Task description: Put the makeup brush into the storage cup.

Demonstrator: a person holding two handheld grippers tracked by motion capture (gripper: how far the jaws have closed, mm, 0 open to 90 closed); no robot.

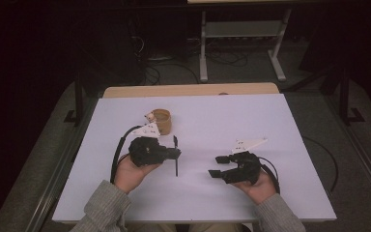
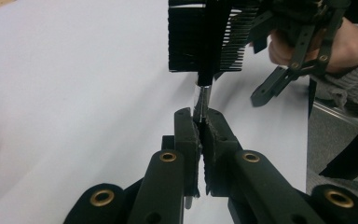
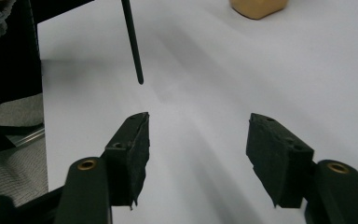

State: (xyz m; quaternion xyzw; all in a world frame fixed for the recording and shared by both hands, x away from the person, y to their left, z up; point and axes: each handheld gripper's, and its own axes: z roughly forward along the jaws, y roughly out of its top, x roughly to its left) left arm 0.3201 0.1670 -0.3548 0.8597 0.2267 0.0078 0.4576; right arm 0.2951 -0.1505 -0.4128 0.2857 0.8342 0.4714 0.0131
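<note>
Black comb (image 2: 207,35), fine teeth, metal pin-tail handle, pinched in the left gripper (image 2: 200,123). Jaws shut tight on the silver stem just below the toothed head. In the high view the comb (image 1: 176,155) shows as a thin dark stick running near-far, sticking out both sides of the left gripper (image 1: 174,153), left of table centre. In the right gripper view its tail (image 3: 133,42) hangs down from the top, tip just above the table surface, casting a soft shadow.

Left hand (image 1: 130,174) grips the tool from the near side, grey knit sleeve (image 1: 101,208) at the bottom edge, black cable looping out on the left.

Right gripper (image 1: 217,166) sits near-right of the comb, apart from it, jaws spread wide with nothing between them. Right gripper view confirms: both pads (image 3: 133,149) apart, bare table between. Right hand (image 1: 256,186) holds it from the near side.

White table (image 1: 251,125), wooden edge strip along the far side. Tan round cup-like thing (image 1: 163,120) stands just beyond the left gripper, white tag at its left side. Grey floor, cables and a metal stand leg farther off.
</note>
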